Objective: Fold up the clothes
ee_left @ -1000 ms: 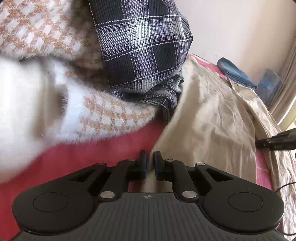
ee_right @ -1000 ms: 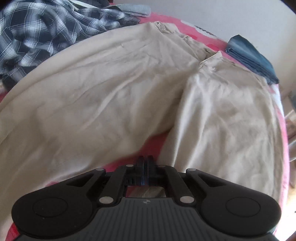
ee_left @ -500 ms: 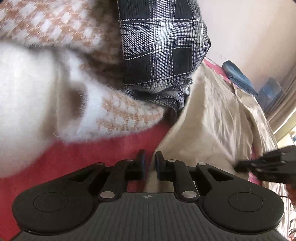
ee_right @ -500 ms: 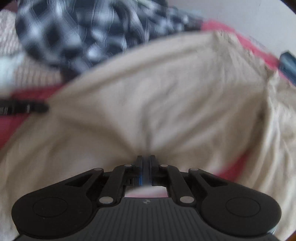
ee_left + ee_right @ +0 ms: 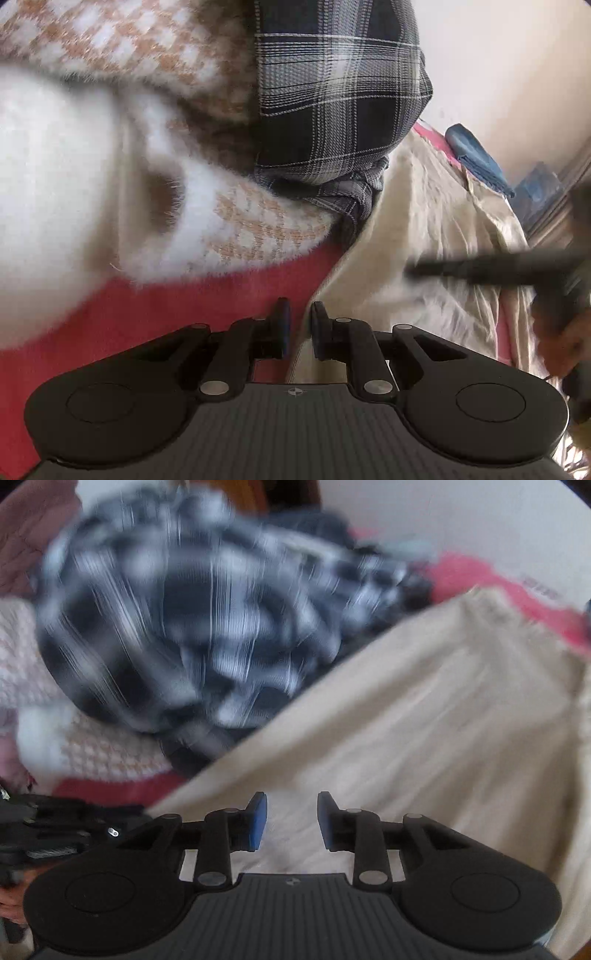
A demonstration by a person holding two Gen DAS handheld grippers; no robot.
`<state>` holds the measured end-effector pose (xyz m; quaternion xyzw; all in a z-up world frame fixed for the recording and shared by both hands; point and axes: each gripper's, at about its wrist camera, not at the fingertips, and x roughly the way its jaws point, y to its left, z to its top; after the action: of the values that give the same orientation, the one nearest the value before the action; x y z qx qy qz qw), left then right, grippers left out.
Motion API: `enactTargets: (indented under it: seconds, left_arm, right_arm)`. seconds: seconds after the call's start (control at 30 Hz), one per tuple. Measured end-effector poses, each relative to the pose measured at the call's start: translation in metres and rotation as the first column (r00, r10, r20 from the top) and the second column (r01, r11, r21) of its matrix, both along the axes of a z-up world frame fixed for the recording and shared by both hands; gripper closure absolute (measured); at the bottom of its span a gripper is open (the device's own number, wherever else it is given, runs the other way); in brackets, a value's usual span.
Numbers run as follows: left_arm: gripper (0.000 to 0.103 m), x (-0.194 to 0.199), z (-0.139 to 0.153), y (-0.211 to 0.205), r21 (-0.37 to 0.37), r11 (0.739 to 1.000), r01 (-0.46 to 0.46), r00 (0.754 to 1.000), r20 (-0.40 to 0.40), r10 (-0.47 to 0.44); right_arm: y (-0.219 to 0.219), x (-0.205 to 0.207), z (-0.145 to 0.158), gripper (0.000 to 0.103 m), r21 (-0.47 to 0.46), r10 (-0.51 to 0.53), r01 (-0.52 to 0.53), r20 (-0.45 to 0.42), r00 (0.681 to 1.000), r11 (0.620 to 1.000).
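Where the left gripper point(image 5: 299, 332) is: low over the bed, right at the side edge of the beige trousers point(image 5: 424, 229).
Left gripper grip: its two fingers are close together, and the trouser edge is pinched between them.
Red bed cover point(image 5: 184, 306): bare just left of that edge. This strip is the only free spot on that side.
Right gripper point(image 5: 291, 819): over the beige trousers, with its fingers spread wide and nothing between them.
Under the right gripper: flat beige cloth with small wrinkles. It runs up and to the right, so there is lots of room that way.
Person's hand point(image 5: 561, 343): blurry, at the right edge of the left view, holding the right gripper.
Fluffy checked sweater point(image 5: 258, 229): white and tan, just past the red strip. Its soft edge lies on the red cover, near the trouser edge.
Dark plaid shirt point(image 5: 332, 92): piled on the sweater. Its low edge touches the trousers' long side. It is very blurry in the right view.
Trousers' far end: reaches up toward the wall, with the red cover showing along it.
Folded blue cloth point(image 5: 476, 158): far back, just past the trousers' top edge.
Wall point(image 5: 498, 55): pale and plain, behind everything.
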<state>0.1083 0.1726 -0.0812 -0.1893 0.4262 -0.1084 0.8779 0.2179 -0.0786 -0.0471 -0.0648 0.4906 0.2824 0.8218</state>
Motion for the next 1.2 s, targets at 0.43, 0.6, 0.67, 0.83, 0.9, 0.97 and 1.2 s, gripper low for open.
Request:
enactTargets:
  seconds: [0.43,0.6,0.67,0.83,0.9,0.97,1.2]
  left_arm:
    - [0.087,0.005,-0.001,0.009,-0.064,0.998,0.014,0.999,-0.034,-0.016]
    - [0.085,0.0,0.003,0.013,-0.043,0.999,0.026,0.998,-0.054,-0.028]
    - [0.083,-0.003,0.005,0.016,-0.027,0.999,0.034,0.998,-0.058,-0.036]
    - [0.083,-0.011,0.01,0.022,0.011,0.998,0.056,0.996,-0.067,-0.055]
    - [0.081,-0.013,0.014,0.02,0.037,0.997,0.067,0.995,-0.073,-0.064]
    - [0.078,-0.018,0.02,0.016,0.081,0.993,0.085,0.994,-0.082,-0.079]
    - [0.069,-0.06,0.045,0.02,0.243,0.964,0.106,0.987,-0.146,-0.072]
  right_arm:
    - [-0.021,-0.065,0.02,0.068,-0.101,0.037,-0.039,-0.021,0.999,0.994]
    - [0.015,-0.066,-0.004,0.067,-0.048,0.095,-0.097,-0.038,0.995,0.994]
    - [0.006,-0.091,-0.011,0.066,-0.085,0.128,-0.128,0.002,0.992,0.988]
    - [-0.04,-0.147,-0.005,0.063,-0.167,0.121,-0.127,-0.043,0.992,0.978]
    - [-0.046,-0.15,0.001,0.063,-0.18,0.1,-0.112,-0.073,0.992,0.977]
    - [-0.048,-0.15,0.014,0.063,-0.14,0.077,-0.085,-0.059,0.995,0.986]
    - [0.011,-0.137,0.013,0.063,-0.007,0.162,-0.161,0.048,0.986,0.987]
